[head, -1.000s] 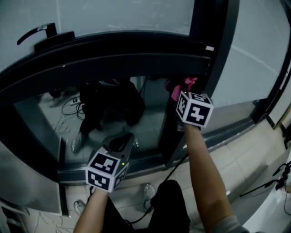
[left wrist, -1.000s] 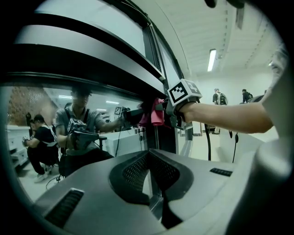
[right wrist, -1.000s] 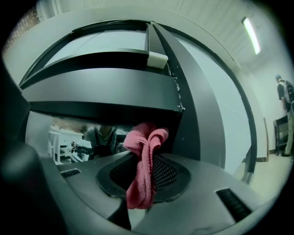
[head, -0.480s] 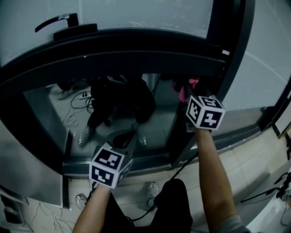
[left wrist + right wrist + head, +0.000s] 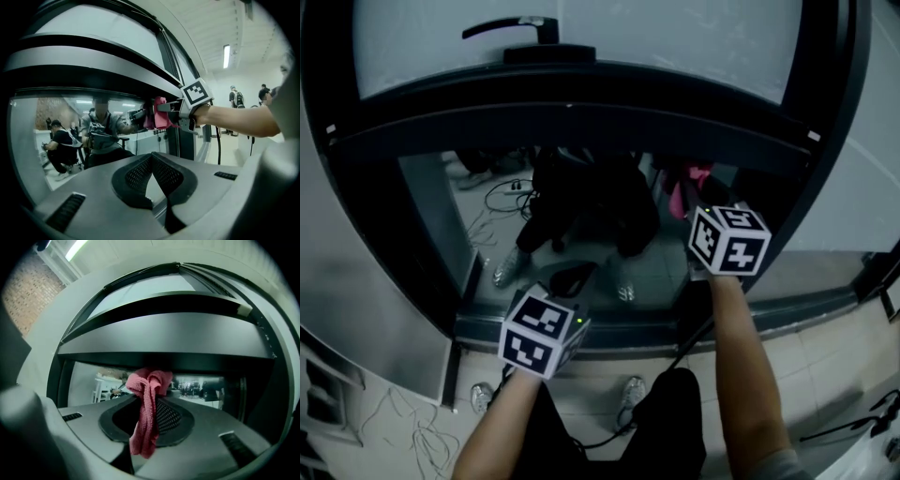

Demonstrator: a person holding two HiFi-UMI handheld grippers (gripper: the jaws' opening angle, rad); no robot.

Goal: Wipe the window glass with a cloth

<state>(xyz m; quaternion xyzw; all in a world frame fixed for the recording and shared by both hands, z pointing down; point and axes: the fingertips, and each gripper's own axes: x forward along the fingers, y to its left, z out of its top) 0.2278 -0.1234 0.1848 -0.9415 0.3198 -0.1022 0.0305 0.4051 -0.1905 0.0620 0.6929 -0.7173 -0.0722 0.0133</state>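
Note:
The lower window glass [image 5: 441, 202] mirrors the person and the room. A pink cloth [image 5: 692, 180] is bunched against the pane's upper right corner, close to the dark frame post [image 5: 797, 178]. My right gripper [image 5: 690, 202] is shut on that cloth. In the right gripper view the cloth [image 5: 147, 413] hangs down between the jaws of the right gripper [image 5: 151, 398], facing the glass [image 5: 93, 380]. My left gripper [image 5: 572, 278] hovers low in front of the pane, apart from the cloth. The left gripper [image 5: 151, 157] is shut and holds nothing; this view also catches the cloth [image 5: 159, 114].
A thick dark crossbar [image 5: 581, 112] runs above the pane, with a black handle [image 5: 511, 28] on the window over it. A dark sill [image 5: 628, 330] borders the glass below. A black cable [image 5: 680, 349] trails over the tiled floor [image 5: 825, 356].
The head view has swung left, so the window and its handle sit further right in the picture. The right gripper stays with the cloth at the pane's right edge. The left gripper has hardly shifted.

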